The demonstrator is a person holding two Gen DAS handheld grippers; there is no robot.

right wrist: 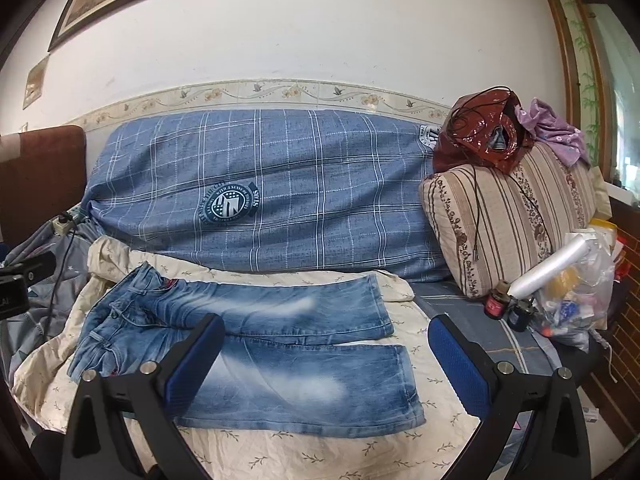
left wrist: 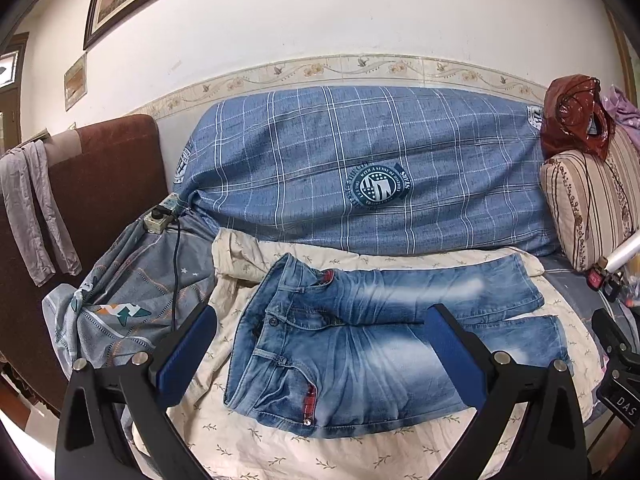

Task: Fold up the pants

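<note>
Faded blue jeans (left wrist: 360,344) lie flat on a cream leaf-print sheet (left wrist: 280,456), waistband to the left, both legs stretched to the right side by side. My left gripper (left wrist: 320,352) hovers open over the waist and thigh area, its blue pads wide apart and holding nothing. In the right wrist view the same jeans (right wrist: 256,344) show with the leg hems at the right. My right gripper (right wrist: 324,364) hangs open above the lower legs and hems, empty.
A blue plaid cushion (left wrist: 360,168) lines the wall behind. A striped pillow (right wrist: 508,224) with a red bag (right wrist: 480,140) sits right, beside a plastic bag and small bottles (right wrist: 520,304). A grey quilt (left wrist: 120,300), power strip (left wrist: 162,212) and cord lie left.
</note>
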